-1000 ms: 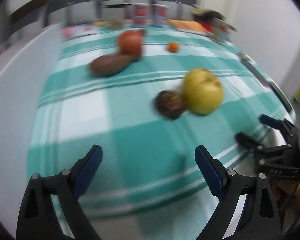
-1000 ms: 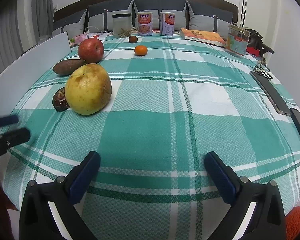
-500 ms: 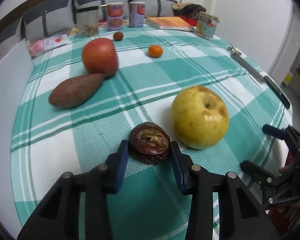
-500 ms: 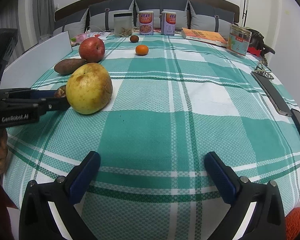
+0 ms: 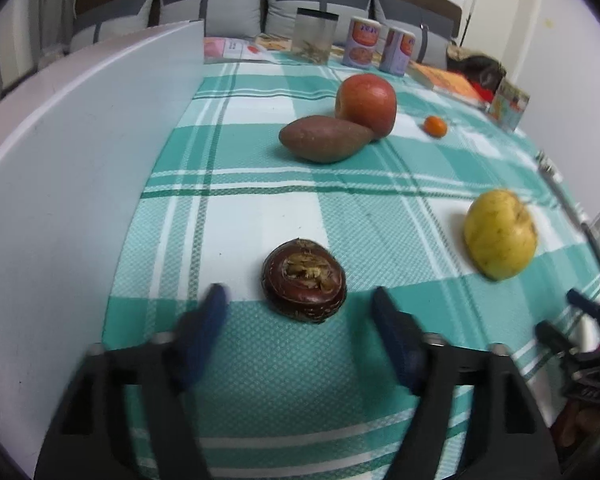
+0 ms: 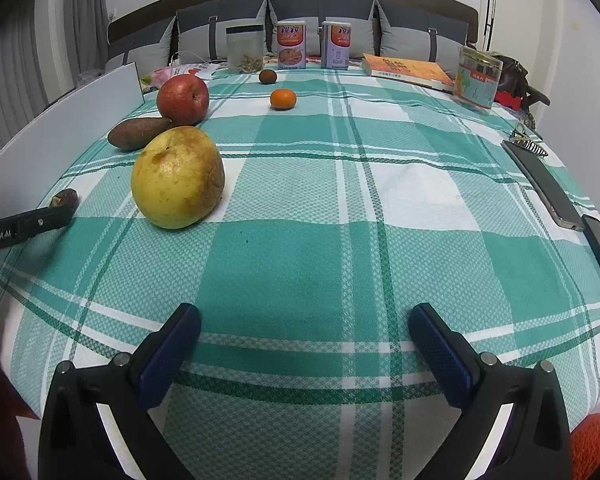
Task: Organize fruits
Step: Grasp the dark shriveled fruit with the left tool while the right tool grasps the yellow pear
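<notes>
Two blue-padded fingers of the left gripper [image 5: 300, 316] stand spread apart in the left wrist view, blurred, with nothing between the pads. Just ahead of them a dark brown water chestnut [image 5: 304, 281] sits on the green-and-white checked tablecloth [image 5: 268, 384], apart from both fingers. Farther right lies a yellow pear [image 5: 500, 234], well apart from the chestnut. Beyond, a sweet potato [image 5: 325, 139] lies touching a red apple [image 5: 366, 103], and a small orange [image 5: 435, 125] sits to their right. A white board [image 5: 60, 168] runs along the cloth's left edge. At the far edge stand a clear jar [image 5: 314, 36] and two cans [image 5: 364, 42]. The right gripper [image 5: 560, 316] shows at the lower right edge.

From the right wrist view, the right gripper [image 6: 304, 332] hangs over bare cloth [image 6: 300, 264] with its fingers wide apart, gripping nothing. The yellow pear [image 6: 178, 177] sits to the left, with the sweet potato [image 6: 138, 133] and red apple [image 6: 183, 99] behind it. The water chestnut [image 6: 65, 198] lies at the far left, just beyond the tip of the left gripper [image 6: 40, 220]. The small orange [image 6: 283, 99] and a small brown fruit [image 6: 267, 76] lie farther back. An orange book [image 6: 406, 69] and a tin [image 6: 477, 77] stand at the far right, a dark phone [image 6: 542, 184] along the right edge.
</notes>
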Tool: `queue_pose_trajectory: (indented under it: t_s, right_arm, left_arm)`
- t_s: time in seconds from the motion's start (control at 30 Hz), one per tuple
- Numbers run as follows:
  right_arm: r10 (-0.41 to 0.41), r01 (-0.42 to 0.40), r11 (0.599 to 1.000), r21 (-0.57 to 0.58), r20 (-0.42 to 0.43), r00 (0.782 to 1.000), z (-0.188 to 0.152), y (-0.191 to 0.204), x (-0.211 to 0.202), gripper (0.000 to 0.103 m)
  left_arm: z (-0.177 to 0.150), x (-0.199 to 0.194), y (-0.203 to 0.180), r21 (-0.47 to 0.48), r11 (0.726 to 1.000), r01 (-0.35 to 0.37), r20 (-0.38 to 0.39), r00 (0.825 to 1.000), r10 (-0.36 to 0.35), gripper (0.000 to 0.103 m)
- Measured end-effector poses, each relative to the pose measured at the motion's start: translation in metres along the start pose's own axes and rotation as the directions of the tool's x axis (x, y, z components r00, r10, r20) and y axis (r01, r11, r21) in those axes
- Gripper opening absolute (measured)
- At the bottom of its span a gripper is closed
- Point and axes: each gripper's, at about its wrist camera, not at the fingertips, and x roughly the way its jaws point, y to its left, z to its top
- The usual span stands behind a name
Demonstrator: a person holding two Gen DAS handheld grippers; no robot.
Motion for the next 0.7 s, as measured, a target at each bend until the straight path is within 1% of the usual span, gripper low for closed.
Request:
queue_pose_trajectory:
  t_s: [0.03, 0.13, 0.2, 0.23, 0.3, 0.33, 0.4, 0.43, 0.47, 0.5, 0.57, 0.63, 0.67, 0.7]
  right_arm:
    - [0.008, -0.008, 1.0, 0.001, -0.009, 1.0, 0.001, -0.001, -0.001, 0.103]
    - [0.032, -0.031, 0.999, 0.021, -0.032, 0.999, 0.004, -0.004, -0.004, 0.103]
    - [0.062, -0.061, 0.997, 0.051, -0.021, 0.998, 0.007, -0.006, -0.008, 0.103]
    - [0.093, -0.093, 0.993, 0.07, -0.01, 0.996, 0.012, -0.005, -0.01, 0.103]
    - [0.139, -0.139, 0.987, 0.076, -0.002, 0.99, 0.023, 0.0, -0.011, 0.103]
    - [0.174, -0.173, 0.983, 0.065, -0.005, 0.985, 0.033, 0.006, -0.009, 0.103]
    - [0.211, -0.21, 0.977, 0.04, -0.013, 0.977, 0.049, 0.015, -0.006, 0.103]
    - [0.246, -0.246, 0.969, 0.02, -0.022, 0.969, 0.061, 0.023, -0.003, 0.103]
    - [0.263, -0.263, 0.965, 0.007, -0.034, 0.964, 0.069, 0.028, 0.0, 0.103]
    - [0.27, -0.27, 0.963, -0.005, -0.046, 0.962, 0.076, 0.032, 0.004, 0.103]
    - [0.27, -0.273, 0.961, -0.04, -0.068, 0.96, 0.092, 0.045, 0.013, 0.103]
    - [0.248, -0.258, 0.963, -0.08, -0.117, 0.962, 0.103, 0.057, 0.026, 0.103]
    - [0.241, -0.255, 0.962, -0.094, -0.138, 0.961, 0.106, 0.061, 0.03, 0.103]
    - [0.234, -0.254, 0.961, -0.111, -0.166, 0.958, 0.108, 0.066, 0.036, 0.102]
  left_arm:
    - [-0.002, 0.001, -0.003, 0.023, 1.0, -0.015, 0.003, 1.0, 0.015, 0.081]
    - [0.0, 0.003, -0.007, 0.036, 0.999, -0.027, -0.001, 1.0, 0.027, 0.083]
    - [0.0, 0.004, -0.007, 0.039, 0.999, -0.028, 0.0, 1.0, 0.028, 0.083]
    - [-0.001, 0.004, -0.007, 0.037, 0.999, -0.025, 0.0, 1.0, 0.025, 0.083]
    - [0.0, 0.002, -0.002, 0.011, 1.0, 0.009, 0.003, 1.0, -0.009, 0.083]
    - [0.0, 0.0, 0.003, -0.014, 0.999, 0.037, 0.005, 0.999, -0.036, 0.083]
    - [0.003, -0.003, 0.012, -0.055, 0.994, 0.091, 0.002, 0.996, -0.091, 0.083]
    - [0.004, -0.003, 0.013, -0.053, 0.993, 0.102, -0.008, 0.995, -0.103, 0.081]
    - [0.007, -0.002, 0.013, -0.043, 0.993, 0.106, -0.019, 0.994, -0.107, 0.081]
    - [0.009, -0.002, 0.013, -0.032, 0.993, 0.11, -0.025, 0.994, -0.111, 0.079]
    - [0.012, -0.001, 0.011, -0.02, 0.993, 0.12, -0.034, 0.992, -0.121, 0.065]
    - [0.014, -0.001, 0.009, -0.013, 0.992, 0.124, -0.046, 0.991, -0.124, 0.057]
    - [0.015, 0.0, 0.006, -0.003, 0.993, 0.122, -0.052, 0.991, -0.122, 0.055]
    - [0.015, 0.002, 0.002, 0.016, 0.993, 0.114, -0.058, 0.992, -0.113, 0.055]
